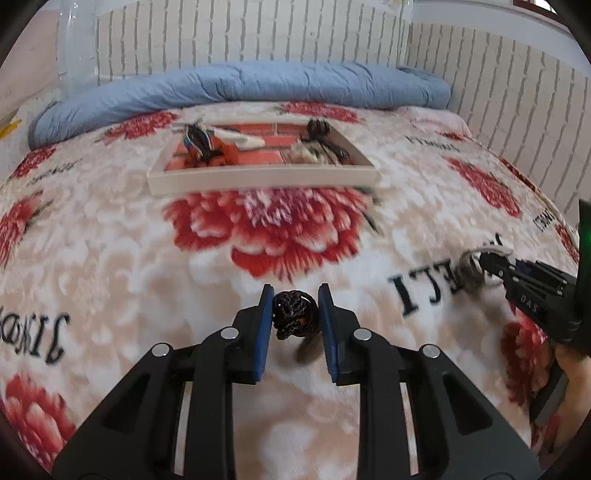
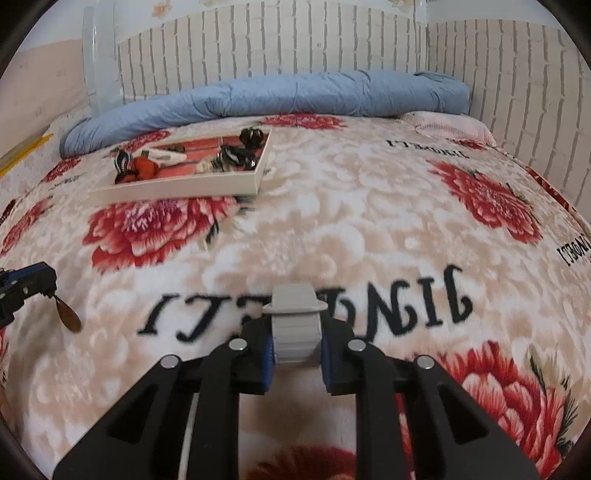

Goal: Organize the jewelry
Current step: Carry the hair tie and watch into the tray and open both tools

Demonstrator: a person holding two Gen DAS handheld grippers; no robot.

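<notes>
L tongs (image 1: 295, 314) clenched on a small dark brown, glossy, knobbly bead-like jewelry piece (image 1: 294, 313), held betw. the blue pads near the tips, off the bed. In the right wrist view a brown teardrop-shaped pendant (image 2: 68, 314) hangs below the L tongs at the far left edge; can't tell if it's part of the same piece.

R tongs (image 2: 295, 341) clenched on a pale grey ribbed band w/ a flat clasp-like end (image 2: 294, 325); band sits betw. the blue pads, clasp end sticking out past the tips. In the left wrist view the R tongs show at right edge w/ the grey band at their tip, blurred, just above the blanket.

Both over a fluffy beige bed blanket w/ red flower print and black lettering (image 1: 110, 229).

Shallow white rectangular tray w/ red-brick-pattern lining (image 1: 258, 179) lies on the blanket further back, well apart from both tongs. Inside: red-orange fuzzy item (image 1: 225, 151) and dark cord bits at left, black and whitish pieces (image 1: 321, 147) at right; details too blurred.

Rolled blue quilt (image 1: 258, 85) along the back of the bed, against a white brick-pattern wall (image 1: 258, 33).
</notes>
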